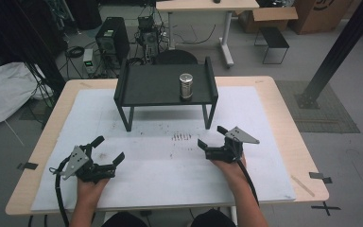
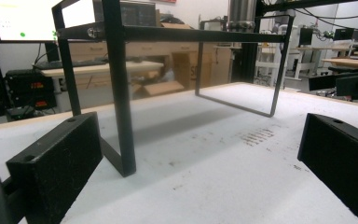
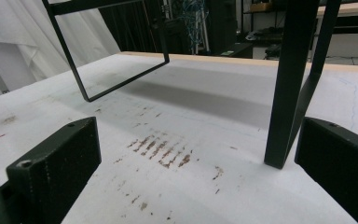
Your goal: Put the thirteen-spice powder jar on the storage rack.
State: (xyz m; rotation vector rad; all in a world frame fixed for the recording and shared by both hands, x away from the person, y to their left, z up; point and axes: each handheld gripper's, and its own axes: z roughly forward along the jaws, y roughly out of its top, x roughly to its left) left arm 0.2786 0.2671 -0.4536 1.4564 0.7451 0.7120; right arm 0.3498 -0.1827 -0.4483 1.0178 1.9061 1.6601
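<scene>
While both of my tongs rest low on the white mat, the left gripper (image 1: 108, 150) and right gripper (image 1: 211, 136) stand wide and empty. I judge this the approach: next comes a reach up to the ribbed metal can (image 1: 185, 86), upright on the matte black stand's (image 1: 151, 85) right side.

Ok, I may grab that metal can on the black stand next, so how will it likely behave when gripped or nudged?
The metal can looks rigid and shiny, so probably slippery between jaws. It stands upright and taller than wide, near the right end of the black stand, so a sideways nudge might tip it; once down, its round body would likely roll.
</scene>
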